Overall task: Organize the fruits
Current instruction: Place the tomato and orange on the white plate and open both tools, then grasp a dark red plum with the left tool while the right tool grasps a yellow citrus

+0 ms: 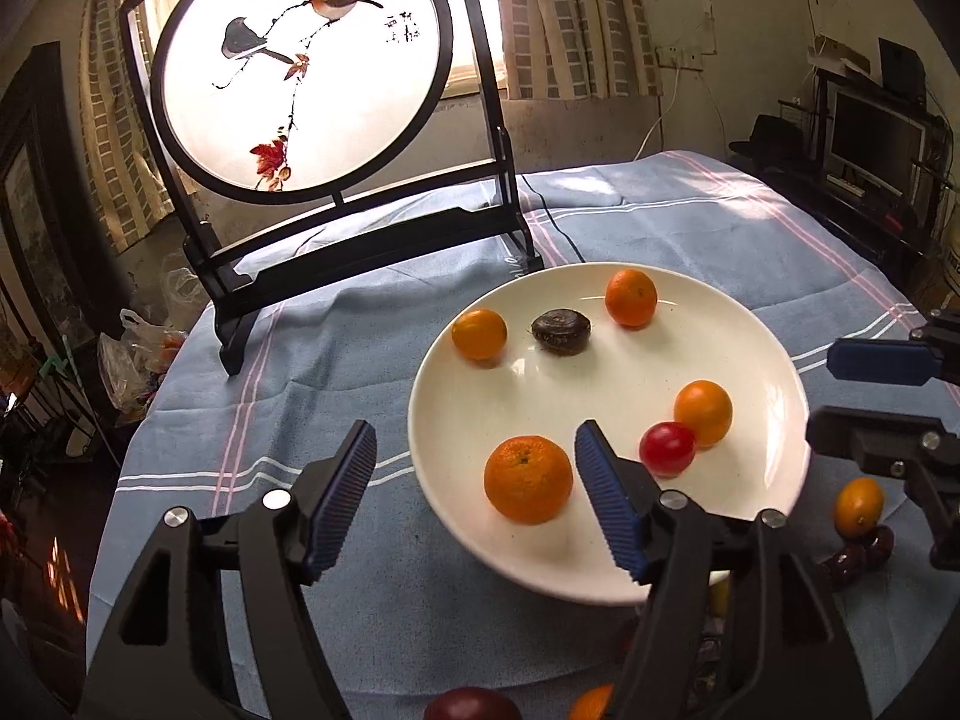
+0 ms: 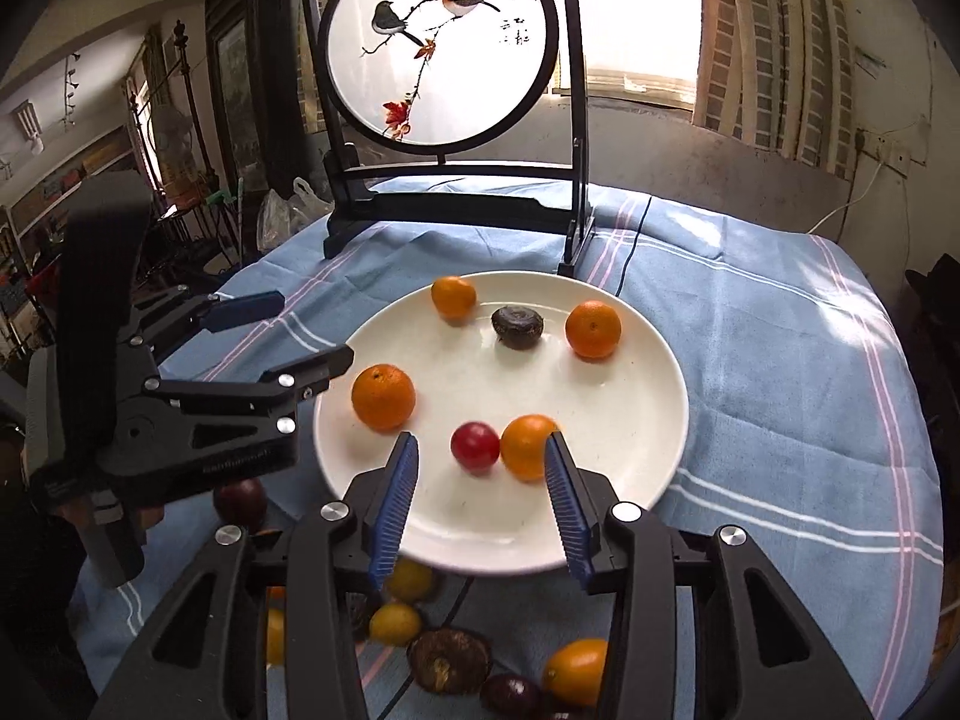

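Note:
A white plate (image 1: 750,360) (image 2: 630,372) on the blue cloth holds several oranges, a red cherry tomato (image 1: 667,447) (image 2: 474,446) and a dark brown water chestnut (image 1: 561,330) (image 2: 517,327). My left gripper (image 1: 474,450) is open and empty, its right finger beside the large orange (image 1: 528,478) (image 2: 383,396) at the plate's near edge. My right gripper (image 2: 480,459) is open and empty over the plate's near rim, with the tomato and an orange (image 2: 528,446) between its fingers. It also shows in the left wrist view (image 1: 840,390).
Loose fruits lie on the cloth in front of the plate: yellow and orange ones (image 2: 394,624) (image 2: 577,671), a dark plum (image 2: 240,501) and a brown chestnut (image 2: 449,658). A round bird-painting screen on a black stand (image 1: 300,66) (image 2: 444,42) stands behind the plate.

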`<state>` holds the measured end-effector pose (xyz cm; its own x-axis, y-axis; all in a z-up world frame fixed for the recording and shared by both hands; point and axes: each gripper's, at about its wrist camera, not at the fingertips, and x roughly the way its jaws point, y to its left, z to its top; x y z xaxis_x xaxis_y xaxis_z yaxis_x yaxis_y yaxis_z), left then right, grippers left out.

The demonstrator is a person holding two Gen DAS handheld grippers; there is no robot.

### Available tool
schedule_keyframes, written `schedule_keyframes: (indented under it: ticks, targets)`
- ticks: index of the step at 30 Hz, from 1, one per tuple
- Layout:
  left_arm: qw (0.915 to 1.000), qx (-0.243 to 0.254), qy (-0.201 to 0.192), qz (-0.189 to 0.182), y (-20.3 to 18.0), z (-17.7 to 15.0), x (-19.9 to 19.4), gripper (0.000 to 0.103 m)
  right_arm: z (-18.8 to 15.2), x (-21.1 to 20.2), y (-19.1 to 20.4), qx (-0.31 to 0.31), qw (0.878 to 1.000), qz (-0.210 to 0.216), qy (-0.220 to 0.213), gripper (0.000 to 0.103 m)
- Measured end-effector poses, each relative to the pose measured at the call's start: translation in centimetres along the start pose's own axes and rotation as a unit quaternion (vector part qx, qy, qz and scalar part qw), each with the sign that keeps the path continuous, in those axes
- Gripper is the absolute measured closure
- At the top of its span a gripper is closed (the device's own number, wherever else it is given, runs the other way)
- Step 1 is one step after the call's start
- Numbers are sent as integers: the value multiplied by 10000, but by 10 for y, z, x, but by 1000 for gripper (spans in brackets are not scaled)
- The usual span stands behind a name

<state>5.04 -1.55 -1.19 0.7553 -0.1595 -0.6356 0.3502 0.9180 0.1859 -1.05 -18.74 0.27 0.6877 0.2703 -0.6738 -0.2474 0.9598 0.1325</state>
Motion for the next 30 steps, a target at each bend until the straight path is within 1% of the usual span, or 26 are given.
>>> schedule_keyframes:
  ticks: [1,2,6,8,12,14,16,17,18,19,22,24,26,28,30]
  targets:
    - [10000,-17,-24,18,3,-4,-7,32,-8,-7,5,-57,10000,-27,0,48]
    - [10000,-33,-38,39,7,-9,-13,31,-16,-13,10,-111,9999,-26,5,46]
    - [9999,-72,-20,67,22,-39,-40,25,-53,-30,33,-246,9992,262,145,45]
    - [9999,-74,71,48,29,-57,-50,23,-72,-30,49,-373,9980,401,309,46]
    - [9995,-45,303,-113,39,-92,-64,23,-98,-12,80,-630,9931,656,746,46]
    - [9987,78,430,-272,38,-107,-69,23,-102,2,91,-676,9910,692,922,46]
    - [9978,247,512,-354,34,-118,-72,23,-101,16,96,-589,9896,795,1045,46]
    - [9969,318,555,-461,31,-123,-73,23,-100,21,97,-519,9890,853,1096,46]
    - [9958,373,609,-581,28,-127,-73,23,-99,26,98,-479,9883,887,1143,49]
    - [9948,426,656,-654,25,-130,-72,23,-98,30,99,-471,9883,882,1154,64]
    - [9930,581,699,-757,11,-133,-67,23,-96,29,99,-410,9892,875,1104,65]
    - [9918,624,713,-853,2,-131,-62,23,-97,21,96,-430,9901,862,1019,65]
    - [9909,678,733,-902,-5,-128,-56,29,-99,11,88,-368,9912,837,958,65]
    - [9896,708,795,-966,-13,-125,-49,41,-101,1,81,-343,9926,748,895,65]
    - [9894,711,825,-957,-17,-124,-42,50,-103,-6,74,-296,9936,671,864,65]
